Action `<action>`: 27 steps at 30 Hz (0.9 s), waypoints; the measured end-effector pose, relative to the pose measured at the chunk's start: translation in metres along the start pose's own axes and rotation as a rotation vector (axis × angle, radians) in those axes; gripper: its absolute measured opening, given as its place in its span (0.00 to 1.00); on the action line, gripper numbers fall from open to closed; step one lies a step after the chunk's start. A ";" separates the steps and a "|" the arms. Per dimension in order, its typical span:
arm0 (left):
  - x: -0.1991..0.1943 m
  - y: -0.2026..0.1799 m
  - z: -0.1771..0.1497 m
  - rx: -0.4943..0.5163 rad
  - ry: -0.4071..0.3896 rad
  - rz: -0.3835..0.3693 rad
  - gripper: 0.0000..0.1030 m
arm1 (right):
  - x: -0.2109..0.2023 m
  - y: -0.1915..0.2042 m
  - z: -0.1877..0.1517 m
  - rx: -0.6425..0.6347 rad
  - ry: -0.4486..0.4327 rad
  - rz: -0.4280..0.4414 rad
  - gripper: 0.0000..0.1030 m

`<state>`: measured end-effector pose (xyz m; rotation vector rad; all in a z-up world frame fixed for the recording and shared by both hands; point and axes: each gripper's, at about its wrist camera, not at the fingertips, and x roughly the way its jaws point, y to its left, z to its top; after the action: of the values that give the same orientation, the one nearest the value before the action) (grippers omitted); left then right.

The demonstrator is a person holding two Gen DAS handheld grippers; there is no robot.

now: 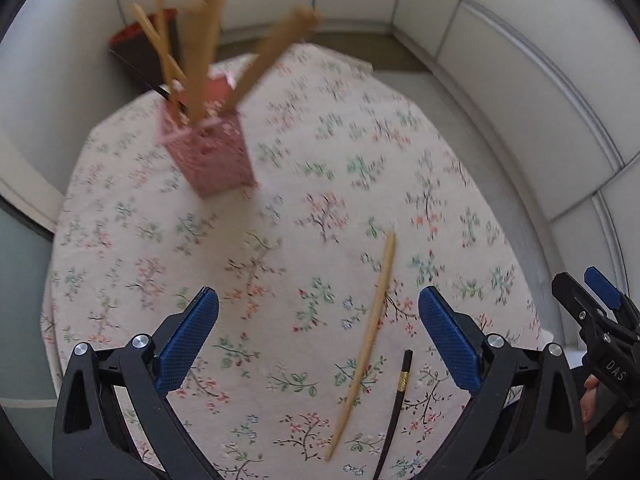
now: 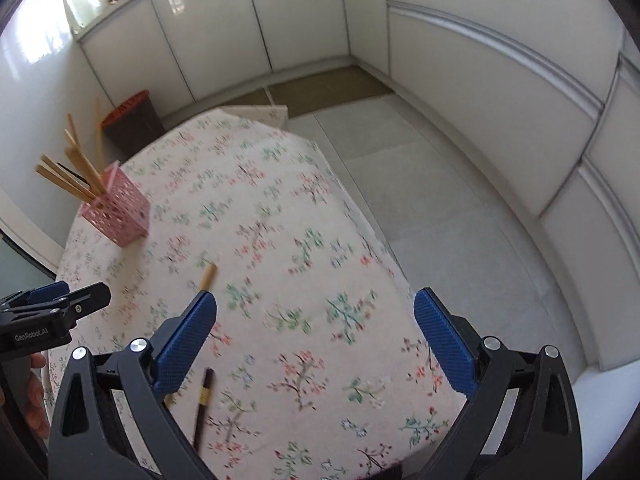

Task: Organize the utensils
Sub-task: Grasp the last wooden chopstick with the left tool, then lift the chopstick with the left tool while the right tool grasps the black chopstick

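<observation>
While we hold both grippers over the near end of the table (image 1: pixel 120 240), its flowered cloth fills most of both views, with white cabinet doors (image 2: pixel 304 12) curving round the far side and a dark bin with a red rim (image 2: pixel 132 120) on the floor beyond the far left corner. On the far left part of the cloth stands a pink perforated holder (image 1: pixel 212 156), upright, with several wooden utensils (image 1: pixel 200 60) leaning out of its top. Our left gripper (image 1: pixel 318 334) hangs above the near cloth with its blue pads spread wide and nothing between them. Our right gripper (image 2: pixel 316 338) is likewise spread and empty. Between the left gripper's pads, a pale wooden chopstick (image 1: pixel 366 344) lies flat on the cloth, running near to far. Just to its right lies a dark chopstick (image 1: pixel 396 412) with a gold band, apart from it.
</observation>
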<state>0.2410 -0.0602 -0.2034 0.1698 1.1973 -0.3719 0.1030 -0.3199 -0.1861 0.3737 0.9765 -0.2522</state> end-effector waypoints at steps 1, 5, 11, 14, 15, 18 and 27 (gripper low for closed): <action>0.013 -0.007 0.001 0.021 0.037 0.009 0.93 | 0.006 -0.009 -0.002 0.045 0.042 0.017 0.94; 0.052 -0.030 0.021 0.063 0.123 0.008 0.93 | 0.000 -0.025 -0.006 0.106 0.043 0.069 0.94; 0.099 -0.049 0.032 0.079 0.216 0.024 0.61 | -0.002 -0.017 -0.011 0.018 0.031 0.042 0.93; 0.110 -0.056 0.030 0.109 0.196 0.041 0.40 | 0.003 -0.011 -0.012 -0.043 0.049 0.038 0.93; 0.110 -0.059 0.029 0.140 0.178 0.059 0.26 | 0.005 -0.008 -0.013 -0.061 0.066 0.042 0.93; 0.108 -0.059 0.025 0.152 0.179 0.058 0.06 | 0.011 0.003 -0.018 -0.113 0.100 0.055 0.93; 0.046 0.003 0.015 0.042 0.059 0.031 0.06 | 0.057 0.055 -0.042 -0.109 0.393 0.108 0.87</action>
<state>0.2697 -0.0708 -0.2407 0.2370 1.2439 -0.3668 0.1220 -0.2548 -0.2447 0.3823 1.3450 -0.0249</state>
